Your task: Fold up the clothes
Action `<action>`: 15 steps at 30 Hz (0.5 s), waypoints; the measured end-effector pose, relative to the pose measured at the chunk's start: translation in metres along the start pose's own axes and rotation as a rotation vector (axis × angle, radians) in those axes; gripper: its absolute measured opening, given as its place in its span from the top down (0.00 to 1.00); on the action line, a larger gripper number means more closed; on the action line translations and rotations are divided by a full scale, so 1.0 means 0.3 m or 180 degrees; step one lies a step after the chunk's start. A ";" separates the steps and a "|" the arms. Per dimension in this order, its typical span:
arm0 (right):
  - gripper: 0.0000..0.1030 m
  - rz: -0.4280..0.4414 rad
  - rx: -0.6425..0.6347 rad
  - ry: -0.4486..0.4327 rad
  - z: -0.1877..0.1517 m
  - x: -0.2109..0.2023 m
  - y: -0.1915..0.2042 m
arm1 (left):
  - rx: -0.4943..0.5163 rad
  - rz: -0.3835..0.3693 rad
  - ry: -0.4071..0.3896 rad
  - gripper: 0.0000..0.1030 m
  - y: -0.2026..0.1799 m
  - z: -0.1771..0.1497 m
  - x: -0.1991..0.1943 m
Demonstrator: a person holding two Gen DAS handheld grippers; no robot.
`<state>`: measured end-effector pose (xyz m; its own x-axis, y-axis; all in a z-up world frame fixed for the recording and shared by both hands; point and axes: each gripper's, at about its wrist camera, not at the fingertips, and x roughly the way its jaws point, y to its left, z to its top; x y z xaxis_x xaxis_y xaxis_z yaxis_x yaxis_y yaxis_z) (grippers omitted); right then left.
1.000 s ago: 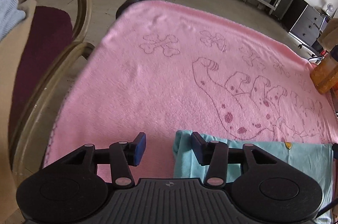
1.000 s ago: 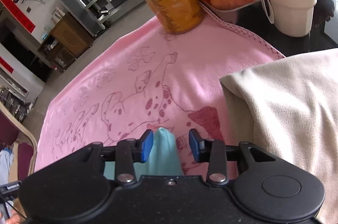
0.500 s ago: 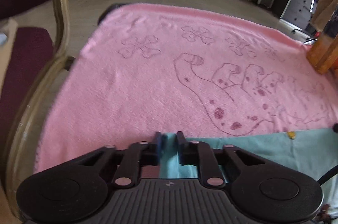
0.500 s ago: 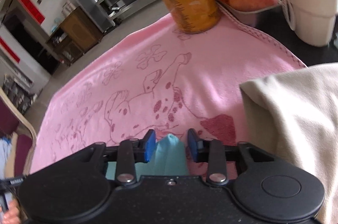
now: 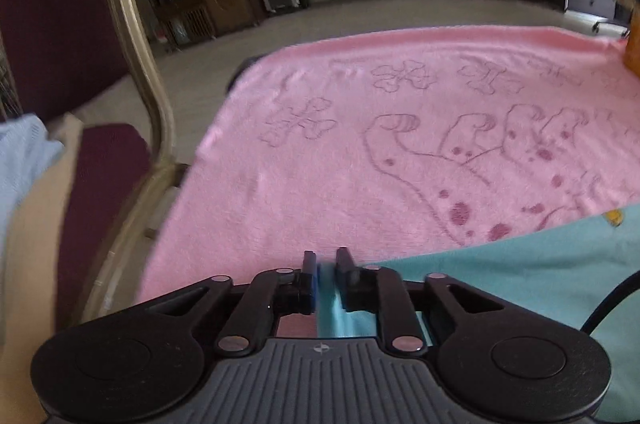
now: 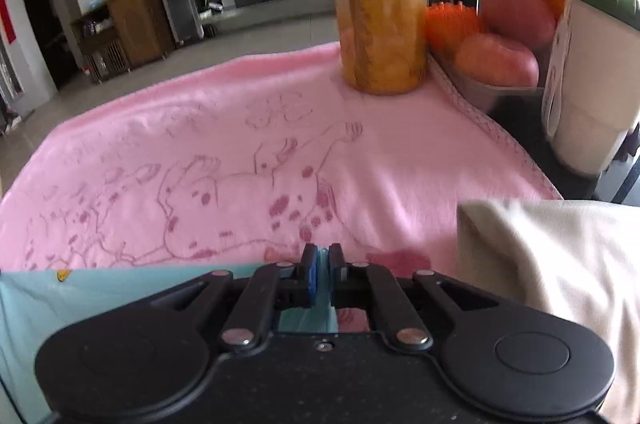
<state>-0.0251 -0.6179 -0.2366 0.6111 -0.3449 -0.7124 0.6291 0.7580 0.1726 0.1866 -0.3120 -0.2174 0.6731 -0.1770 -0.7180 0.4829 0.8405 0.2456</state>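
Both grippers pinch the teal garment lying at the pink blanket's near edge: left gripper loosening slightly, right gripper clamped tight.

Pink towel, outlined in darker mauve with spotted dogs and bones; teal garment along its near edge, plain but for a small yellow mark. Cream cloth at the near right corner, unpatterned. At the far right corner are listed an orange-yellow bottle, red and orange fruit, and a white cup; grippers black, pads blue.
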 end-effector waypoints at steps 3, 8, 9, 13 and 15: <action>0.87 0.0000 0.0163 -0.0053 0.009 -0.050 -0.018 | -0.0290 0.0043 0.0125 0.70 0.073 0.002 -0.031; 0.81 0.0114 0.0423 -0.0306 0.024 -0.275 -0.033 | -0.0580 0.0134 0.0035 0.71 0.203 -0.023 -0.227; 0.77 0.0198 0.0491 -0.0361 0.019 -0.331 -0.037 | -0.0619 0.0099 -0.0030 0.70 0.225 -0.036 -0.281; 0.70 0.0531 0.0840 -0.0468 -0.087 -0.543 -0.049 | -0.0755 -0.0318 -0.0065 0.67 0.276 -0.178 -0.452; 0.70 0.0716 0.0899 -0.0365 -0.159 -0.576 -0.045 | -0.0812 -0.0585 0.0063 0.67 0.276 -0.250 -0.482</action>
<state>-0.1620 -0.5421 -0.1484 0.7889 -0.2590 -0.5573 0.5708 0.6448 0.5084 0.0872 -0.1783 -0.1422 0.5755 -0.3300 -0.7483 0.4377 0.8972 -0.0591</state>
